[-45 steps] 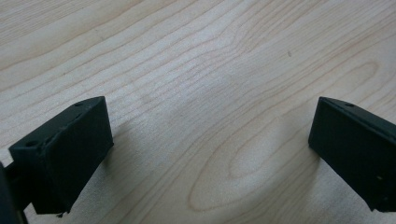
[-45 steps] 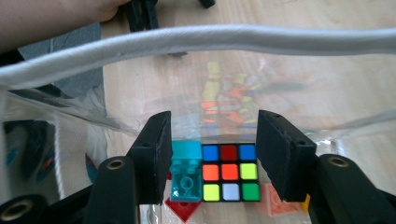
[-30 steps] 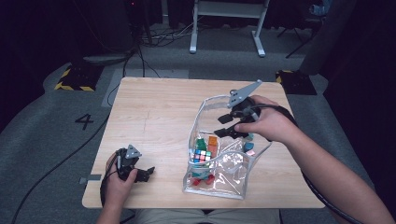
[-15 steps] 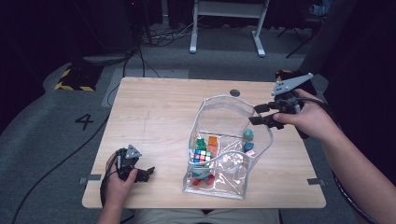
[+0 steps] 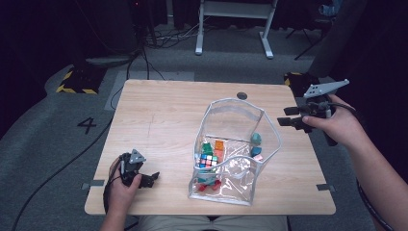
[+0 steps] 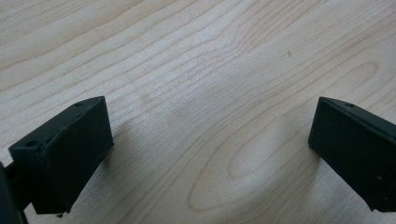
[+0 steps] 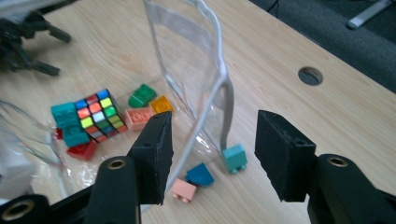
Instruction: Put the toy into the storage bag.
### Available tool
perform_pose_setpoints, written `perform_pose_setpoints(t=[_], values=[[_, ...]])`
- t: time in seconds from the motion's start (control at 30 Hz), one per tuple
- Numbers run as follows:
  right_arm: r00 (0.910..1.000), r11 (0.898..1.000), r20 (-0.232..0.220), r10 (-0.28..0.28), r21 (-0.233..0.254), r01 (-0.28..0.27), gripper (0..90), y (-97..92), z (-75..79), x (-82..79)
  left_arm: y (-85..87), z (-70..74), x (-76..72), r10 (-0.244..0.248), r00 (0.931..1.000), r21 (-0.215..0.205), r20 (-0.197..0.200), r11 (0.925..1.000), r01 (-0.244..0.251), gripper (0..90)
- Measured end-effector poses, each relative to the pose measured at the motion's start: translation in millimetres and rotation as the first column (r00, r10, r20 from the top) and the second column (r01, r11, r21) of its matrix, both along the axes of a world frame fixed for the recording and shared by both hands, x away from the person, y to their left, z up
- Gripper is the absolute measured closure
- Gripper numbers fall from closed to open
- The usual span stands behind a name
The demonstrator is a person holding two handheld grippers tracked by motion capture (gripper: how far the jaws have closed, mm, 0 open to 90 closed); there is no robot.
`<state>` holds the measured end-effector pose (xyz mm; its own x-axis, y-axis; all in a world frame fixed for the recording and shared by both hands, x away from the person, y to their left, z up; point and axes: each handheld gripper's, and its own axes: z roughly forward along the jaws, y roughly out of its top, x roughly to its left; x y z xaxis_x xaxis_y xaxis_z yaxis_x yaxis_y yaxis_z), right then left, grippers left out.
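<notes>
A clear plastic bag (image 5: 235, 144) stands open on the wooden table (image 5: 159, 110). Inside it lie a colour cube (image 5: 208, 160), (image 7: 100, 114) and several small bricks: green (image 7: 142, 95), orange (image 7: 161, 104), salmon (image 7: 140, 116), red (image 7: 81, 149). In the right gripper view, teal (image 7: 234, 157), blue (image 7: 200, 175) and pink (image 7: 183, 190) bricks lie by the bag's rim (image 7: 205, 93). My right gripper (image 5: 287, 117), (image 7: 212, 144) hovers open at the table's right edge, apart from the bag, pointing at it. My left gripper (image 5: 153, 179), (image 6: 210, 135) rests open on bare wood at the front left.
A round cable hole (image 5: 242, 96), (image 7: 310, 75) sits near the table's far edge behind the bag. Bare wood spreads across the left half of the table. On the floor beyond are a white stand's legs (image 5: 231, 29), cables and a yellow-black block (image 5: 77, 79).
My right gripper has moved rightward from the bag's right rim to the table's right edge. The left gripper has stayed put.
</notes>
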<state>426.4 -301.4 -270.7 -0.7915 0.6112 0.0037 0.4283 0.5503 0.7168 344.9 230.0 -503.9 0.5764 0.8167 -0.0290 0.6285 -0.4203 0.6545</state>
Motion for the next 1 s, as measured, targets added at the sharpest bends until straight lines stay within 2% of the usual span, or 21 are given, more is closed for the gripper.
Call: perform_pose_setpoints(t=[0.13,0.27,0.47,0.73,1.0], values=[[0.9996,1.000,-0.010,-0.026,0.005,0.026,47.9,-7.8,-13.1,2.4,0.0,0.0,0.0,0.000,1.0000,0.000,0.000,1.0000,0.000,0.0],[0.9978,0.997,-0.034,-0.057,0.042,0.058,48.7,-17.9,-30.5,5.1,0.0,0.1,0.0,0.001,1.0000,0.001,0.000,1.0000,-0.001,0.0],[0.9935,0.996,-0.079,-0.082,0.032,0.085,48.6,-25.1,-72.2,9.9,0.0,0.0,0.0,0.000,1.0000,0.000,0.000,1.0000,0.000,0.0],[0.9883,0.998,-0.139,-0.063,0.021,0.066,46.7,-14.6,-124.0,10.4,0.0,0.0,0.0,0.000,1.0000,0.000,0.000,1.0000,0.000,0.0],[0.9844,0.998,-0.171,-0.040,0.044,0.048,44.2,-1.1,-156.6,5.5,0.0,0.0,0.0,0.000,1.0000,0.000,0.000,1.0000,0.000,0.0]])
